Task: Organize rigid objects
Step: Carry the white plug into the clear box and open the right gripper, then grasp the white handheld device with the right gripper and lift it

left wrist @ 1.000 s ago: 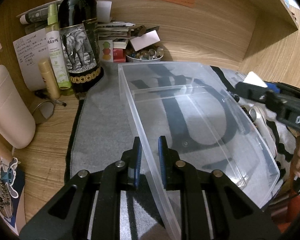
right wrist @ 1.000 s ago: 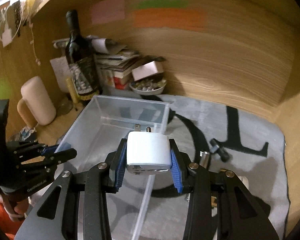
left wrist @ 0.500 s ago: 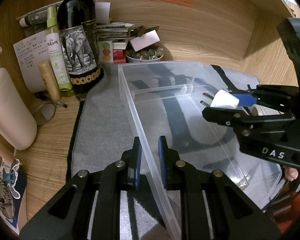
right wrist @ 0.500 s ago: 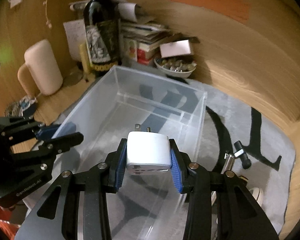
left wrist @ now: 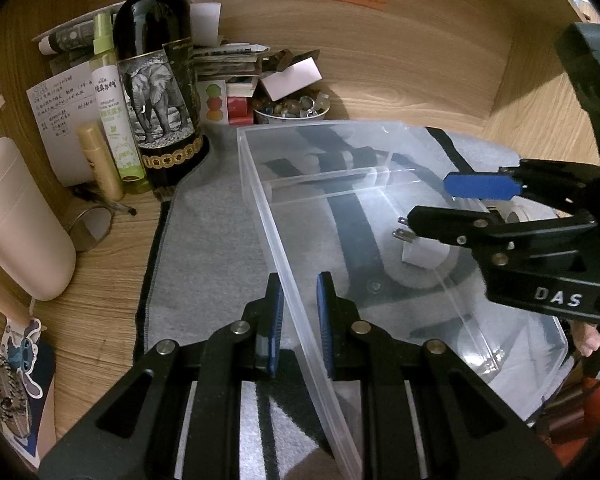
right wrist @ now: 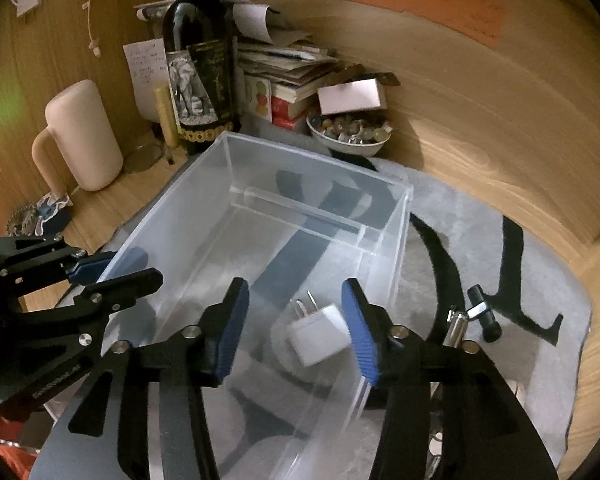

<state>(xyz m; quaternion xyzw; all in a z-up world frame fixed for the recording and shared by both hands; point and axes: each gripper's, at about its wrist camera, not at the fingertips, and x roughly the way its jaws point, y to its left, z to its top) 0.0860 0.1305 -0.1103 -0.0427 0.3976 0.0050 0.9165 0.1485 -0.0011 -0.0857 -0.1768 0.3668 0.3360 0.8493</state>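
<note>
A clear plastic bin (left wrist: 260, 184) (right wrist: 320, 178) stands on a grey mat. My left gripper (left wrist: 299, 300) is shut on the bin's left wall near its front. A white plug adapter (right wrist: 318, 338) lies on the bin's floor, prongs pointing away; it also shows in the left wrist view (left wrist: 422, 252). My right gripper (right wrist: 296, 320) is open above the adapter, not touching it; it also shows in the left wrist view (left wrist: 448, 204). A small black-and-metal tool (right wrist: 470, 314) lies on the mat right of the bin.
A wine bottle (left wrist: 156, 92) (right wrist: 202, 72), spray bottle (left wrist: 114, 104), and cream mug (right wrist: 82, 136) stand left behind the bin. A bowl of beads (right wrist: 350, 134) and stacked books (right wrist: 288, 76) sit against the wooden back wall.
My right gripper moved down into the bin, opened and let go of the white plug adapter, which now lies on the bin's floor. My left gripper has kept its hold on the wall.
</note>
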